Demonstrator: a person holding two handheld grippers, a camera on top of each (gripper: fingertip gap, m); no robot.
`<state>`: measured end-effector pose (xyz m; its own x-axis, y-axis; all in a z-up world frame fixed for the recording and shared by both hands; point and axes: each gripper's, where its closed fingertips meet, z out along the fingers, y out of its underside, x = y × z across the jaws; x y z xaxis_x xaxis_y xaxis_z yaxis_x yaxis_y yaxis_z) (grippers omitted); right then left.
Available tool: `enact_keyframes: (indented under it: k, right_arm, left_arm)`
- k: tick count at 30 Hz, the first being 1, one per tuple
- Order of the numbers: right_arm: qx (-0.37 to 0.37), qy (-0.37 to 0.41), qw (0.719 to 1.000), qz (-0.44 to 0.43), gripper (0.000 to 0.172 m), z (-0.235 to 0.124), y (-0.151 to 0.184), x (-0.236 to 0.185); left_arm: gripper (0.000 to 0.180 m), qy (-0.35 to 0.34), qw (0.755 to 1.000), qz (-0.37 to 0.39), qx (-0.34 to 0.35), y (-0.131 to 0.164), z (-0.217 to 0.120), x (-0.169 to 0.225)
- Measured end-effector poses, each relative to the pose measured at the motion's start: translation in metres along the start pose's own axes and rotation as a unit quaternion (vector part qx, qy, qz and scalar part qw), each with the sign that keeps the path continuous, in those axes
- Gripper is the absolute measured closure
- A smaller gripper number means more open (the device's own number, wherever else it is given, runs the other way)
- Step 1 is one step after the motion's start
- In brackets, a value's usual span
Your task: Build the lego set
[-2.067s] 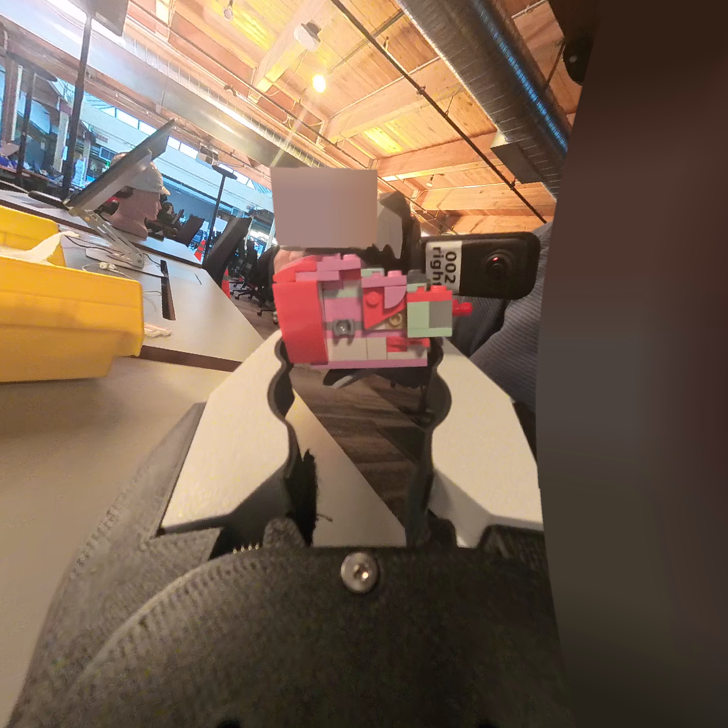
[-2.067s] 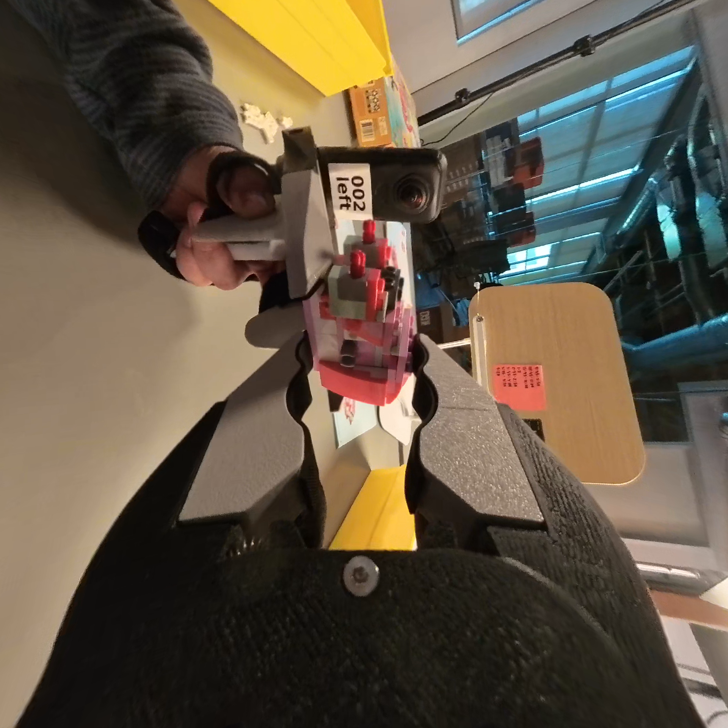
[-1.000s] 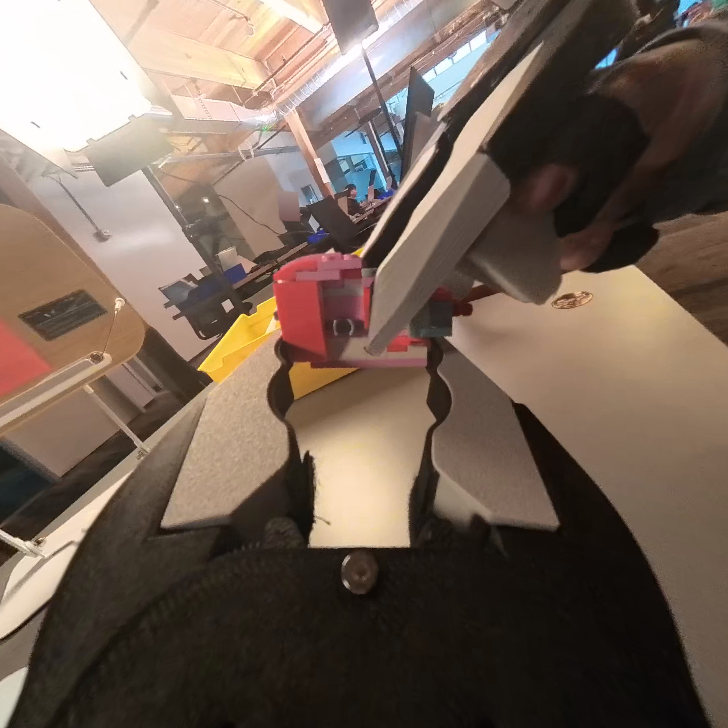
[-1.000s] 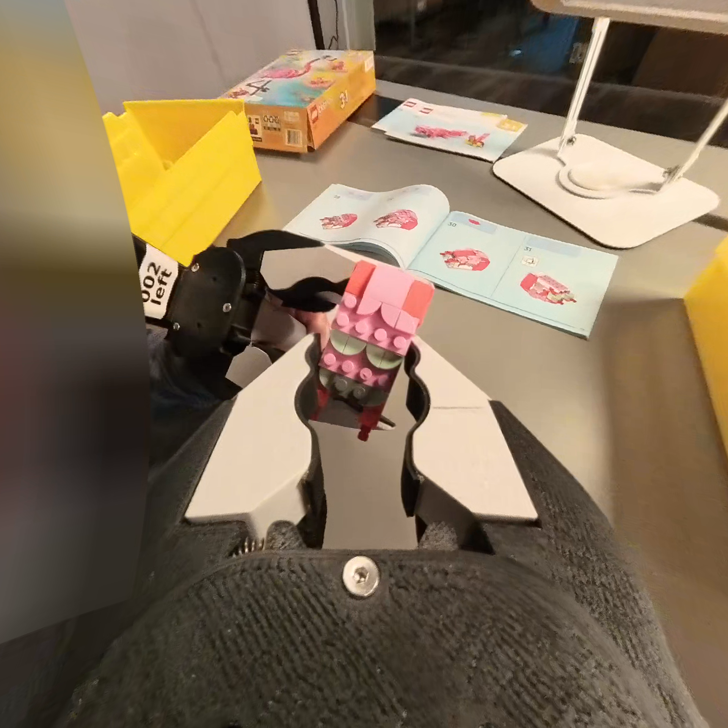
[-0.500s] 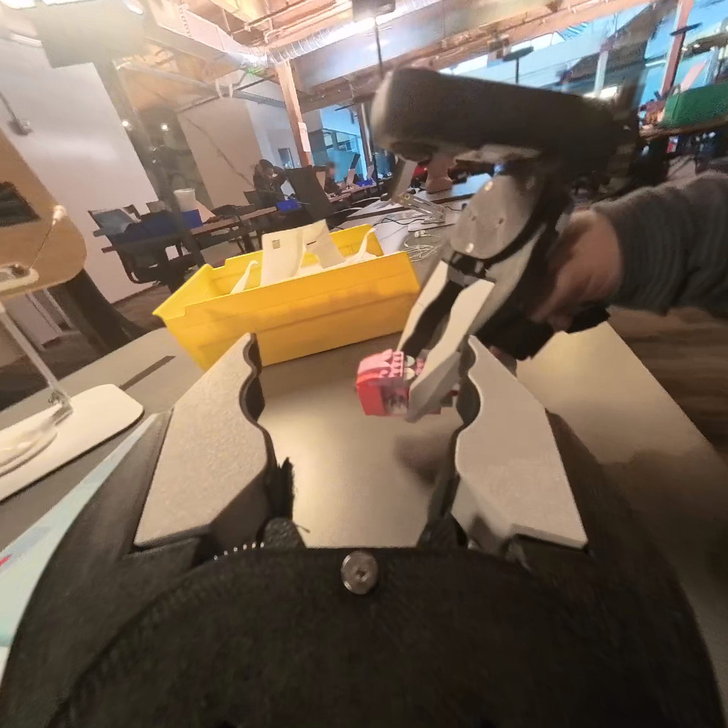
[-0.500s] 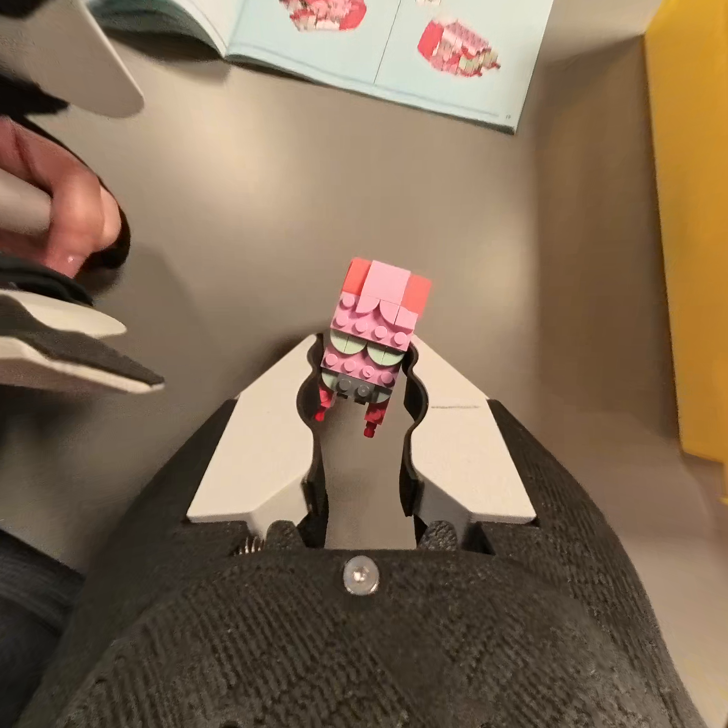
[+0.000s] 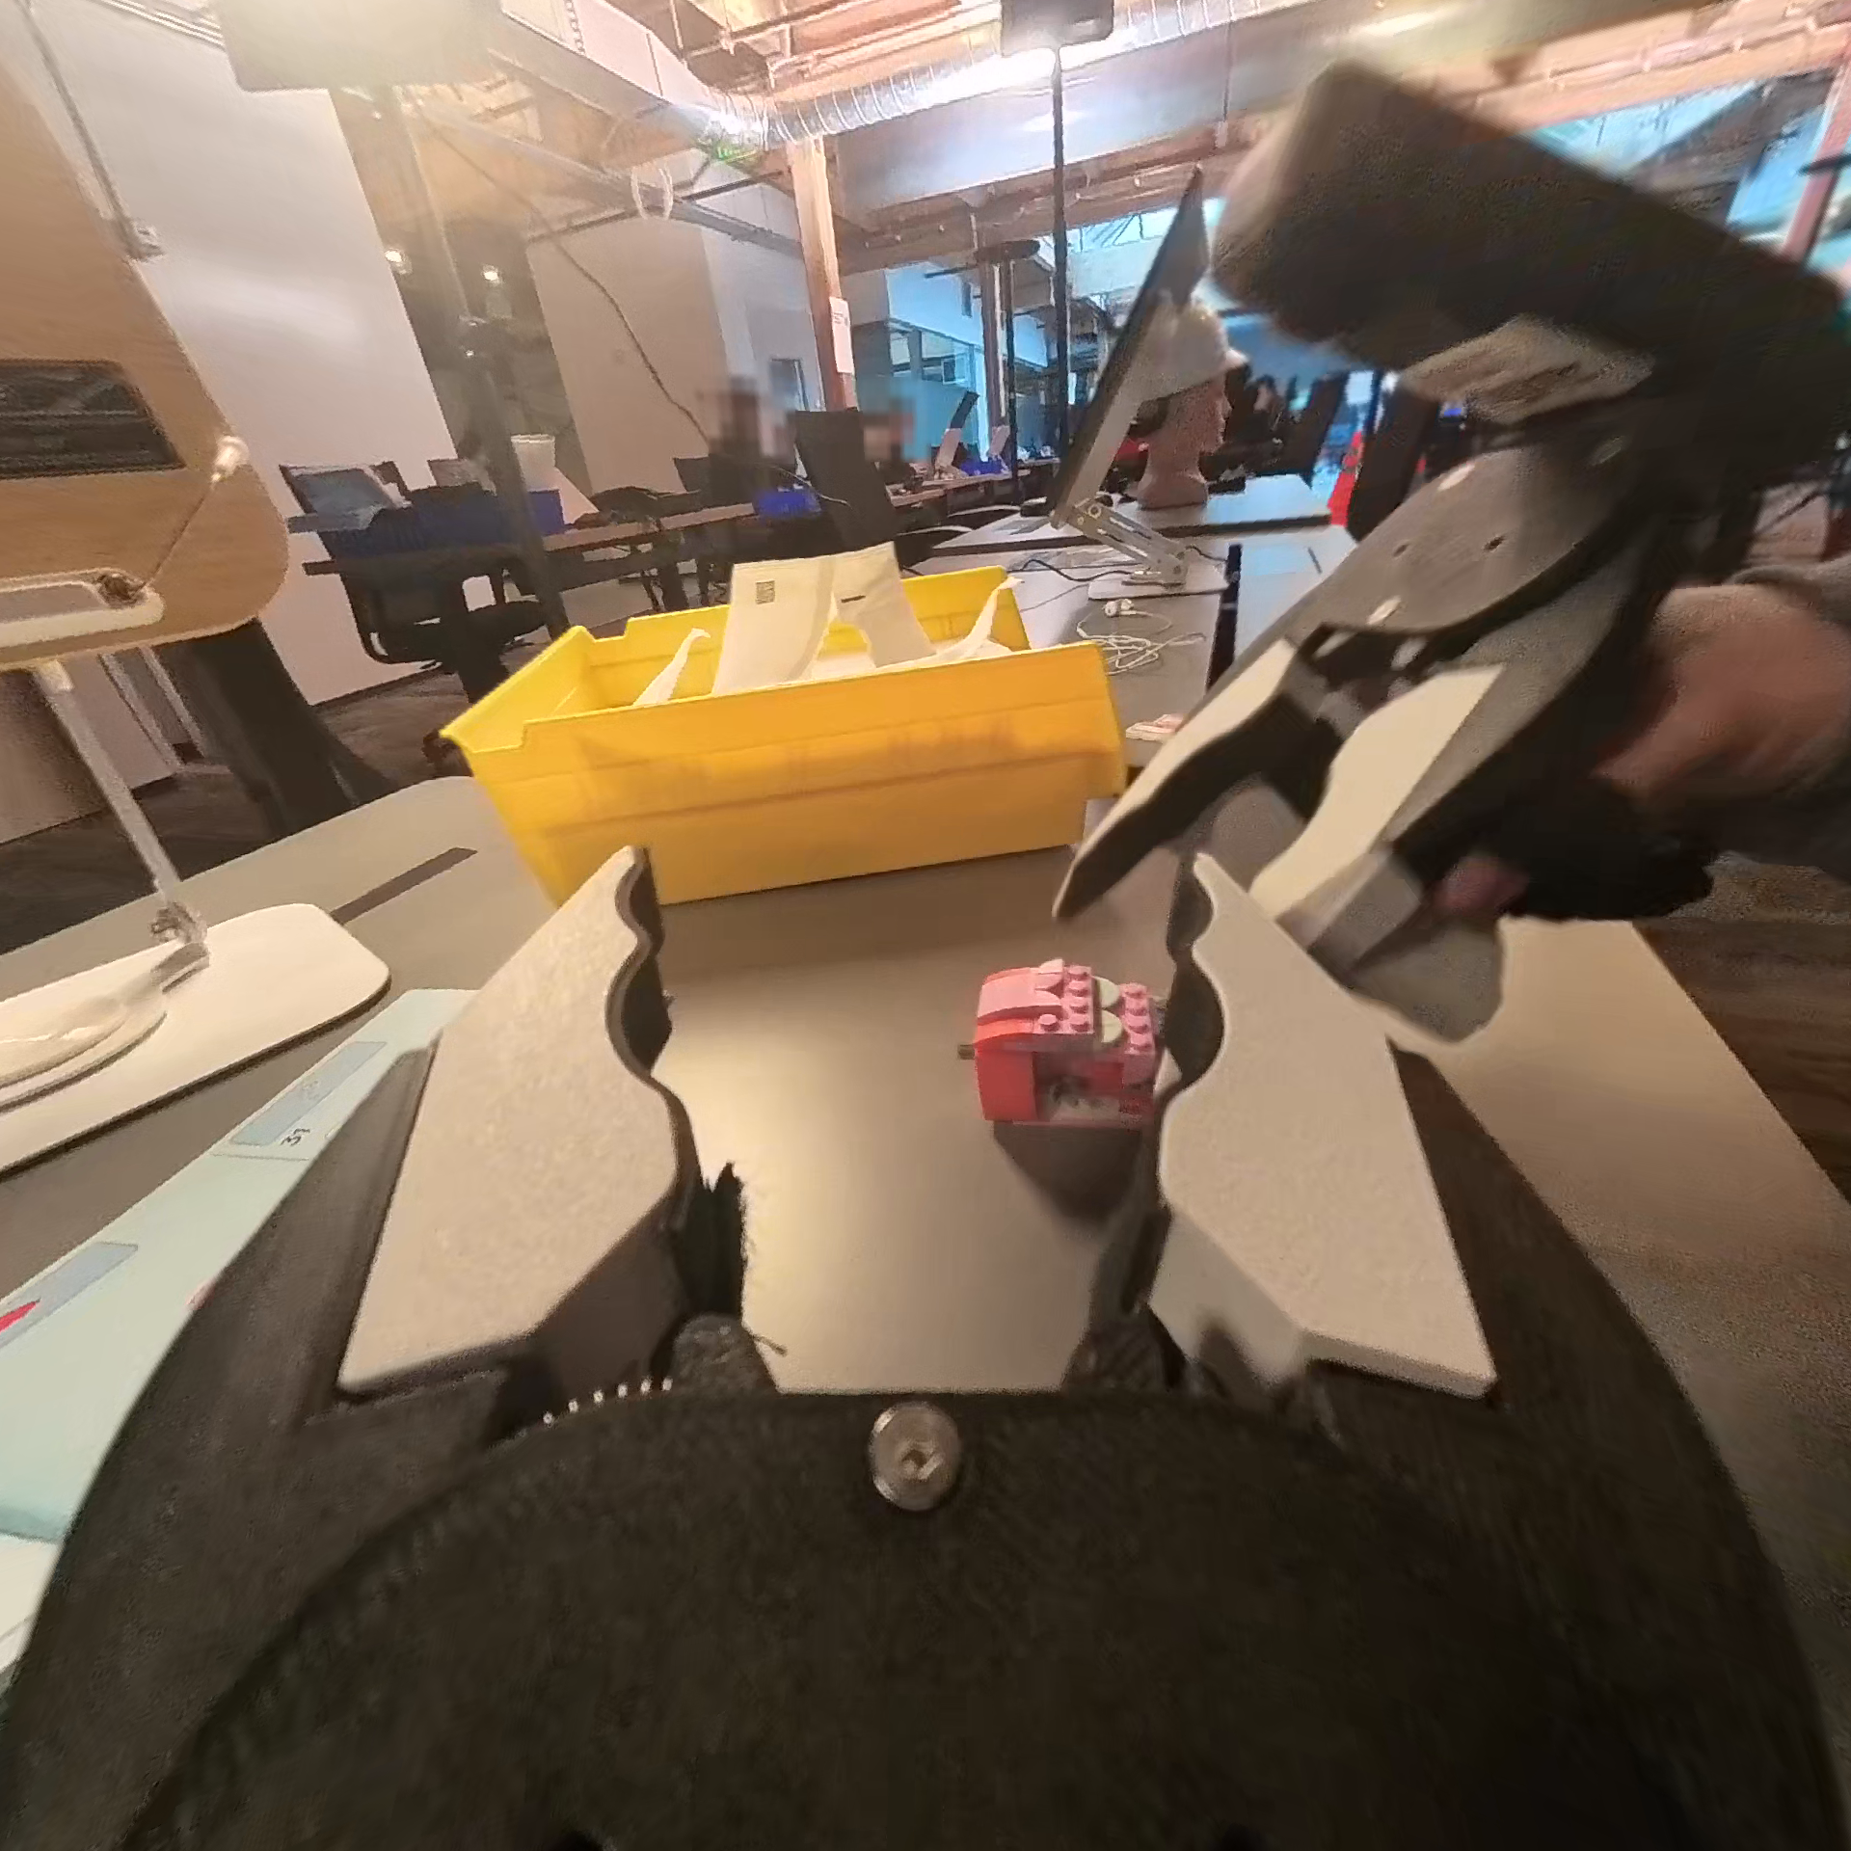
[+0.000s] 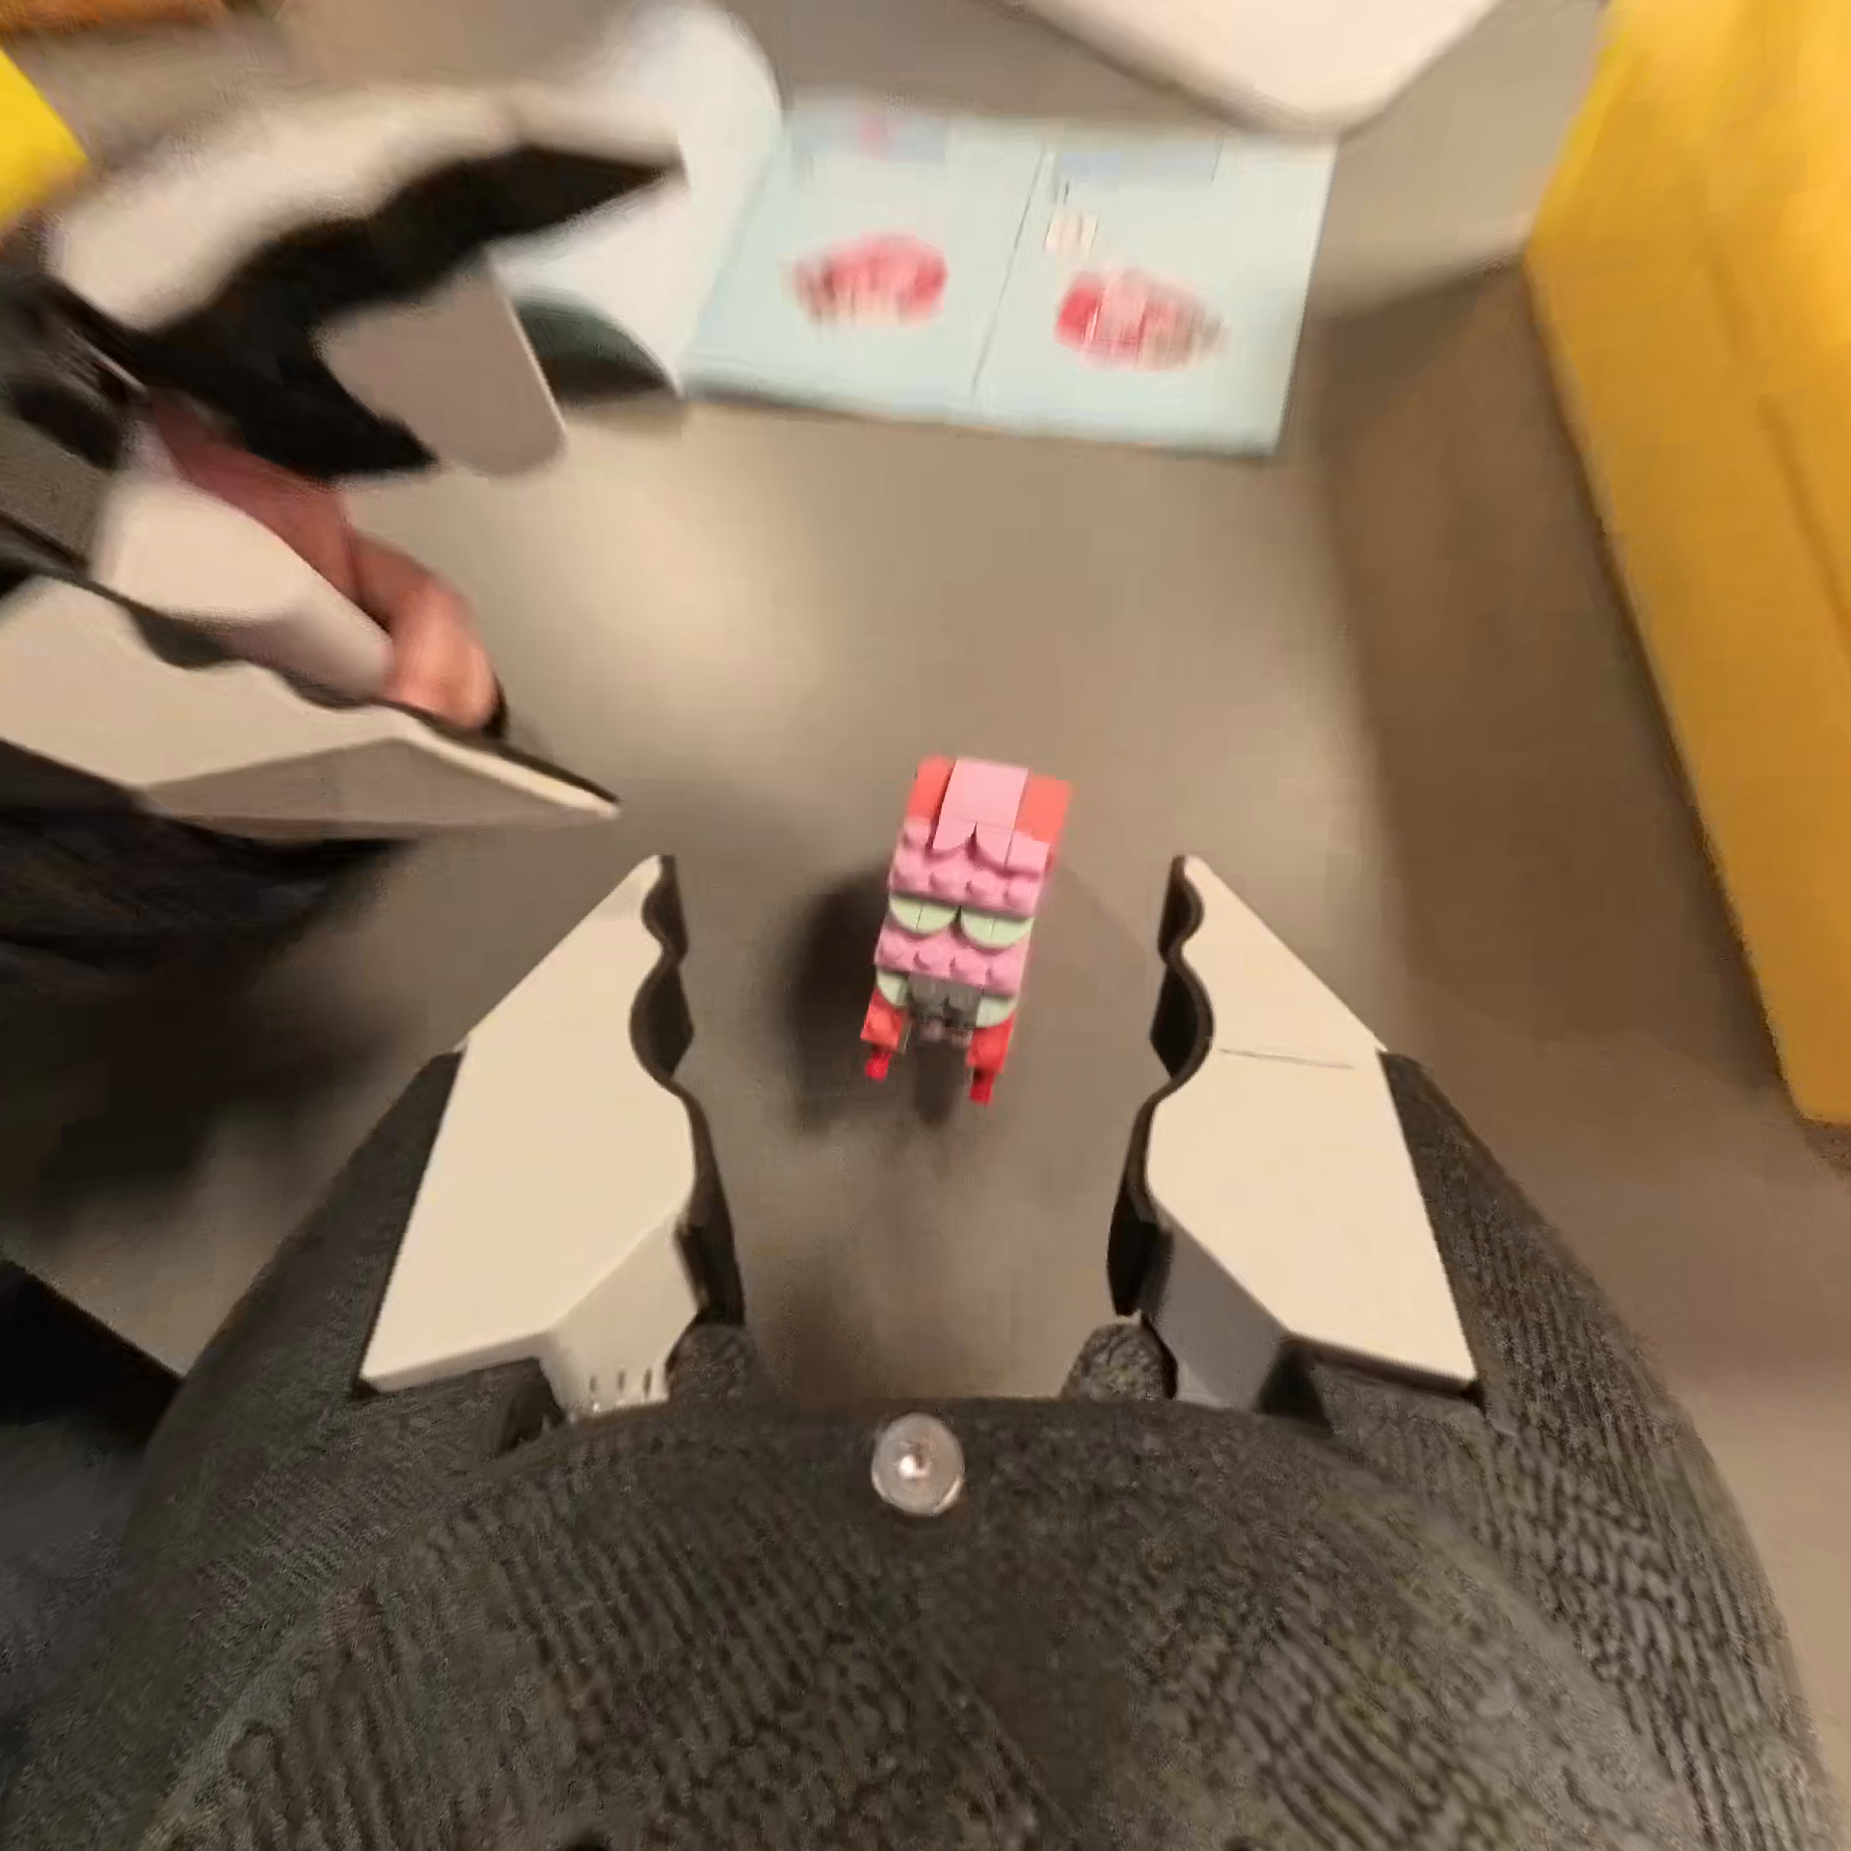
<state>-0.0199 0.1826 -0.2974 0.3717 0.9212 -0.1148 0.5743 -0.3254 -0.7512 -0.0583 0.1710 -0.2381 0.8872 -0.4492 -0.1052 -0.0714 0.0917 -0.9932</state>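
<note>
- My right gripper [image 8: 921,901] has its jaws wide apart, with clear table on both sides of the brick model [image 8: 957,921]; neither pad touches it. The fingers are pale, flat-topped wedges with scalloped black inner edges, set in a coarse black textured body.
- The brick model sits on the smooth grey table [image 8: 1252,701], between those fingers. It is a small studded block of pink, red and pale green plates with grey at the near end; blur hides its finer parts.
- My left gripper [image 7: 916,962] is also spread open and holds nothing. In its view the model [image 7: 1067,1042] lies just beside the right-hand finger, which cuts off its far side, so I cannot tell whether they touch.
- The other gripper enters each view from the side, motion-smeared, with a hand [image 8: 421,641] partly hidden behind it.
- Farther off lies an open pale blue booklet [image 8: 1002,300], too blurred to make out.
- A glossy yellow plastic bin [image 7: 791,751] holds white paper, and a white flat stand base [image 7: 250,1002] is cut off at the left edge.
</note>
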Motion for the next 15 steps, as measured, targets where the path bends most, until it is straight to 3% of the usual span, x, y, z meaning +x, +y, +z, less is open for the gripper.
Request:
enact_keyframes:
  k: [3, 7, 11, 15]
  right_arm:
    - [0.163, 0.046, 0.986, -0.004, 0.08, -0.037, -0.042, 0.019]
    - [0.337, 0.194, 0.921, 0.004, 0.117, -0.083, -0.061, 0.086]
    - [0.424, 0.306, 0.852, -0.019, 0.144, -0.109, -0.064, 0.132]
    - [0.438, 0.379, 0.811, -0.089, 0.163, -0.105, -0.067, 0.142]
  left_arm:
    - [0.08, -0.013, 1.0, -0.016, 0.012, -0.003, -0.002, -0.006]
    - [0.08, -0.03, 0.999, -0.04, 0.018, -0.007, -0.003, -0.011]
    - [0.08, -0.034, 0.997, -0.067, 0.016, -0.008, -0.002, -0.008]
    - [0.082, -0.044, 0.998, -0.052, 0.015, -0.008, -0.002, -0.006]
